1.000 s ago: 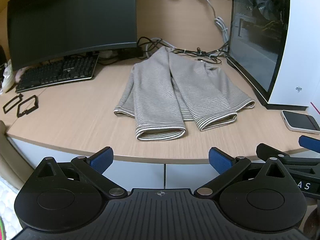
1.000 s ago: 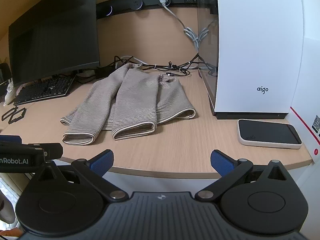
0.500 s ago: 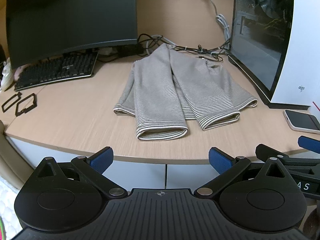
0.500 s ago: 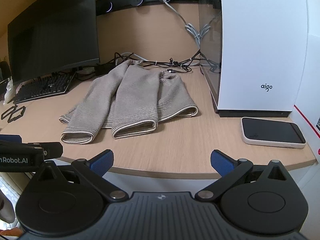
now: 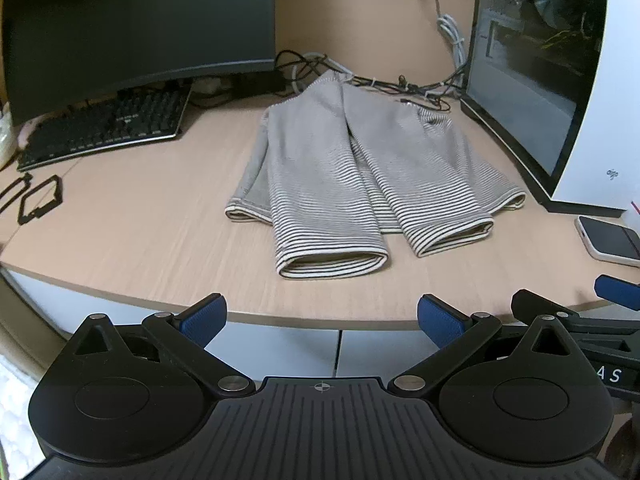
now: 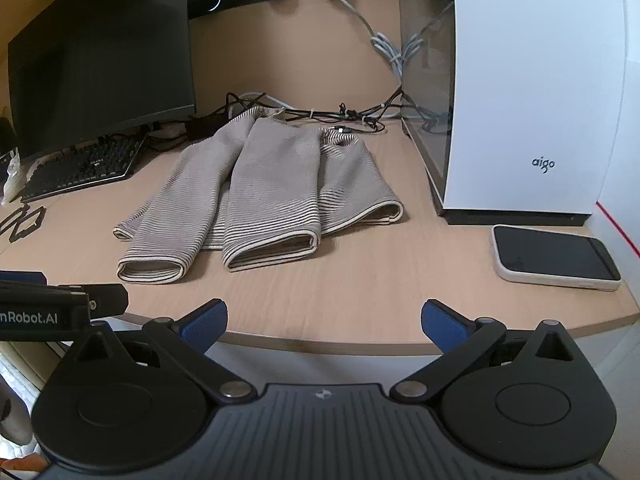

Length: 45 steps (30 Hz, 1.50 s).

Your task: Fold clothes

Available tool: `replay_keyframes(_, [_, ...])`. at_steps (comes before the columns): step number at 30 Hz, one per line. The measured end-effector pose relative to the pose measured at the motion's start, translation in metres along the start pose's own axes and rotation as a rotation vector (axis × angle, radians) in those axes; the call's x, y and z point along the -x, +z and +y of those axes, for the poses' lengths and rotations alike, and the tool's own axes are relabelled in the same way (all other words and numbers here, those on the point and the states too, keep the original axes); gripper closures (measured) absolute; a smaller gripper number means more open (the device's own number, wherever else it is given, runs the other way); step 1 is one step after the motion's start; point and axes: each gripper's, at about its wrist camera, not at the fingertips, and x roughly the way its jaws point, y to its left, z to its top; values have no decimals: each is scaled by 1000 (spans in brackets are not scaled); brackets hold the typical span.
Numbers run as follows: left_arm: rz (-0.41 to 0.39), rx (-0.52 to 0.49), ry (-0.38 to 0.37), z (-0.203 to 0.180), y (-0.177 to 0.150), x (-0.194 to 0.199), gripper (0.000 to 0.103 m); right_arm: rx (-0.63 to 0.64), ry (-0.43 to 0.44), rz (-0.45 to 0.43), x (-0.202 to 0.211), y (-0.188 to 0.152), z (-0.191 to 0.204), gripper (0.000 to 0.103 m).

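On desk (image 5: 120, 240), mid-surface: striped sweater (image 5: 360, 184) lay flat, both sleeves folded over body, cuffs toward near edge. Before desk edge: left gripper (image 5: 322, 316) spread wide, held nothing. Right gripper (image 6: 324, 318) likewise wide apart, empty. Right of sweater: phone (image 6: 554, 258) beside white PC case (image 6: 520, 100). Left: keyboard (image 5: 108, 128) below monitor (image 5: 136, 24).

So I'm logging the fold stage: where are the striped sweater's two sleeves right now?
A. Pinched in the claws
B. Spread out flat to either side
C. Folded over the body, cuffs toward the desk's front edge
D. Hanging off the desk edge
C: both sleeves lie over the striped sweater, cuffs toward the desk front, while the left claw and right claw stand open, short of it.
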Motion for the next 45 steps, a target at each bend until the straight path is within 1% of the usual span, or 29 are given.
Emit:
replay_keyframes(3, [17,4,-20,8,10,-11,0,-17,-7,3,-8,6,1,0])
replay_keyframes(6, [32,13,-54,22,28,-27,0,-44,-26,-10,-17,18,1,0])
replay_keyframes(10, [45,22,-126,42,59,-54,0,-105,-40,-26,-35,36,7,0])
replay_keyframes(13, [51,1,-186,56,82,-75,0,-163,-24,-26,-48,43,17,0])
replay_keyframes(15, [50,-19,-234,63,96,-90,0,-210,-5,-32,-55,47,23,0])
replay_keyframes(17, [65,-24,-296,73,112,-108,0,-255,-8,-43,-62,54,30,0])
replay_keyframes(20, [81,-3,-429,86,137,-135,0,-282,-47,-60,-70,66,39,0])
replay_keyframes(24, [56,-39,-548,75,161,-167,0,-249,-125,-74,-85,89,52,0])
replay_keyframes(25, [61,-44,-553,69,165,-177,0,-244,-138,-72,-90,96,53,0])
replay_keyframes(27, [95,-24,-539,64,167,-194,0,-230,-163,-76,-103,107,52,0])
replay_keyframes(29, [139,25,-522,65,165,-210,0,-220,-174,-83,-118,119,48,0])
replay_keyframes(31, [126,47,-525,68,160,-219,0,-243,-111,-83,-138,128,37,0])
replay_keyframes(34, [99,10,-507,66,153,-216,0,-300,30,-45,-178,139,20,0])
replay_keyframes(35, [93,-5,-500,65,151,-215,0,-321,54,-13,-193,141,15,0])
replay_keyframes(37, [67,-61,-498,63,143,-208,0,-373,63,82,-221,139,7,0])
replay_keyframes(38, [61,-77,-490,64,138,-204,0,-377,65,81,-224,136,6,0])
replay_keyframes(39, [64,-72,-480,65,135,-198,0,-359,73,75,-222,134,8,0])
replay_keyframes(41, [90,-55,-470,70,128,-183,0,-305,105,109,-213,128,14,0])
replay_keyframes(43, [122,-44,-470,76,120,-168,0,-269,157,142,-197,116,17,0])
replay_keyframes(45, [152,-29,-485,87,111,-152,0,-262,207,163,-181,104,17,0])
